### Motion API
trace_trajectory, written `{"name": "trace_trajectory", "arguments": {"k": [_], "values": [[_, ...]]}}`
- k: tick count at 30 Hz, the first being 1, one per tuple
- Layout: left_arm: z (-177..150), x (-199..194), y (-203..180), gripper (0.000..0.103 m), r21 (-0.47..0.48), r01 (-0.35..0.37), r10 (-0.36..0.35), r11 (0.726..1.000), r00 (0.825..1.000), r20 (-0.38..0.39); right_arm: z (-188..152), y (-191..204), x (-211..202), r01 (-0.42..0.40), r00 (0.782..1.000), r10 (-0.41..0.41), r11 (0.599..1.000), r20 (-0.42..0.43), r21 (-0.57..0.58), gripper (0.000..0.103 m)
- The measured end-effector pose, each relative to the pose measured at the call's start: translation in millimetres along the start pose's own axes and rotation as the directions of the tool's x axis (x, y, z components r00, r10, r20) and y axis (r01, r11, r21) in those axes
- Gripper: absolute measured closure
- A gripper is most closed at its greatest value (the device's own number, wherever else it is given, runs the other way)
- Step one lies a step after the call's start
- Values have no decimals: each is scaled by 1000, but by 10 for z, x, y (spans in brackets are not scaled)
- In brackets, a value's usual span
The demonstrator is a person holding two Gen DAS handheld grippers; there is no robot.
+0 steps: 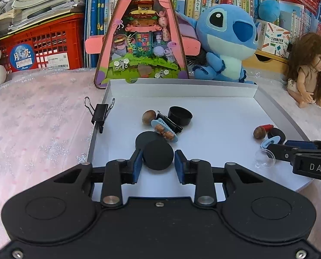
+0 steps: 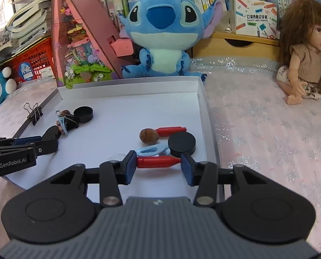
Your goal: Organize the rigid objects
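Note:
A white tray (image 1: 214, 125) holds small objects. My left gripper (image 1: 158, 161) has its pads on both sides of a black disc (image 1: 158, 155), close but with a small gap on the right; a second black disc (image 1: 146, 139) lies behind it. Behind are a blue hair clip (image 1: 163, 130), a nut (image 1: 148, 117), a binder clip and a black cap (image 1: 180, 115). My right gripper (image 2: 159, 165) is shut on a red peg (image 2: 158, 162). Beyond it lie a blue clip (image 2: 151, 150), a black disc (image 2: 181, 144), a nut (image 2: 148, 136) and another red peg (image 2: 171, 130).
A black binder clip (image 1: 99, 113) is clipped on the tray's left rim. A clear suction cup (image 1: 265, 158) lies near the right gripper's tip. Behind the tray stand a pink triangular display (image 1: 142, 36), a Stitch plush (image 1: 223, 41) and a doll (image 1: 309, 69). Pink cloth covers the table.

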State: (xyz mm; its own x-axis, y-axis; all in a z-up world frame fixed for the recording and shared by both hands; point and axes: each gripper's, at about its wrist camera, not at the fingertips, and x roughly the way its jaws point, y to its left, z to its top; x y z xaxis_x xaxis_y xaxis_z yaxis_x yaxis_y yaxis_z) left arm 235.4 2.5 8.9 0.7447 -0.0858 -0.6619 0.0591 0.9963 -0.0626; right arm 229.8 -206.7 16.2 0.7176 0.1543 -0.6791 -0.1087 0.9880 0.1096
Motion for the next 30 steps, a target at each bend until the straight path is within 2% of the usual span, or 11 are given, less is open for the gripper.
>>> {"name": "trace_trajectory", "arguments": {"k": [2, 4, 12, 19, 30], "values": [[-8, -11, -13, 67, 7, 6, -6, 1000, 1000, 0, -15, 17, -13, 2, 1000, -1, 1000, 6, -8, 43], [-18, -30, -29, 57, 15, 6, -6, 1000, 1000, 4, -31, 29, -28, 3, 1000, -3, 1000, 12, -15, 39], [-48, -128, 2, 32, 16, -31, 30, 999, 999, 10, -63, 54, -133, 17, 999, -16, 999, 43, -30, 30], [-79, -281, 32, 26, 19, -23, 22, 1000, 999, 34, -98, 62, -258, 23, 996, -21, 999, 84, -28, 19], [-144, -548, -13, 21, 47, 3, -7, 999, 997, 81, -156, 105, -443, 18, 992, -13, 999, 125, -36, 15]]}}
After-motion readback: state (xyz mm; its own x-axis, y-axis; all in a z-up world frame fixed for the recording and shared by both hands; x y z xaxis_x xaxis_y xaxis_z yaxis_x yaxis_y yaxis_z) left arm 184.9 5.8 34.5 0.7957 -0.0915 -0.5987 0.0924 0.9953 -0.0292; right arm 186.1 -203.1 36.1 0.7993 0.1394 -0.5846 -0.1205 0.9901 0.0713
